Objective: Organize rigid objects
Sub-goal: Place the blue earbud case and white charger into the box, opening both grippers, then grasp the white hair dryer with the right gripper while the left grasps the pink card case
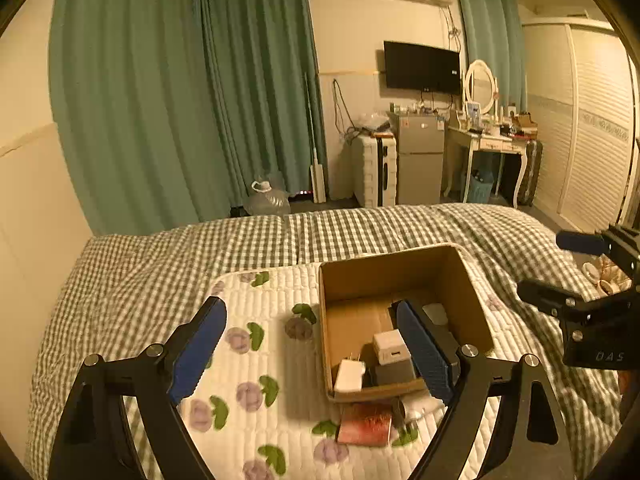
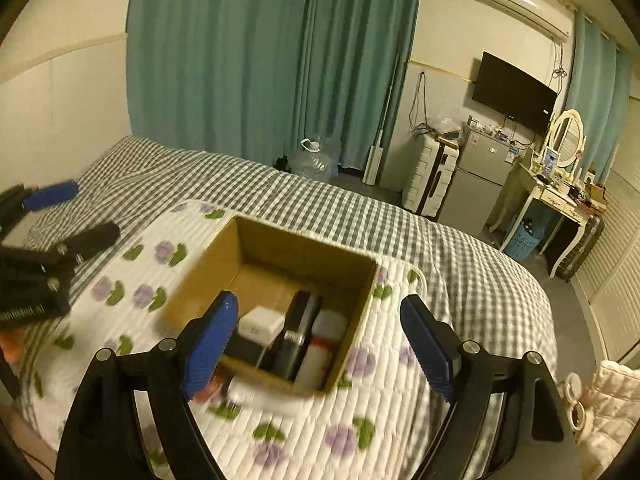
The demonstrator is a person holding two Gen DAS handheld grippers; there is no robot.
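An open cardboard box (image 1: 472, 280) (image 2: 200, 280) sits on a white floral quilted mat on the bed. It holds a white charger (image 1: 350, 374), a white cube (image 1: 390, 344) (image 2: 260, 326), a grey block (image 1: 394, 372), a black device (image 2: 298, 336) and a white bottle (image 2: 324, 344). A red booklet (image 1: 366, 424) and a white item (image 1: 422, 404) lie on the mat just in front of the box. My left gripper (image 1: 316, 352) is open and empty above the box's near left side. My right gripper (image 2: 320, 350) is open and empty above the box.
The green checked bedspread (image 1: 160, 256) covers the bed. A wall (image 1: 24, 200) runs along the left side. Beyond the bed are a water jug (image 1: 266, 200), a suitcase (image 1: 374, 170), a fridge (image 1: 420, 160) and a dressing table (image 1: 492, 144). A pink-white item (image 2: 612, 396) lies at right.
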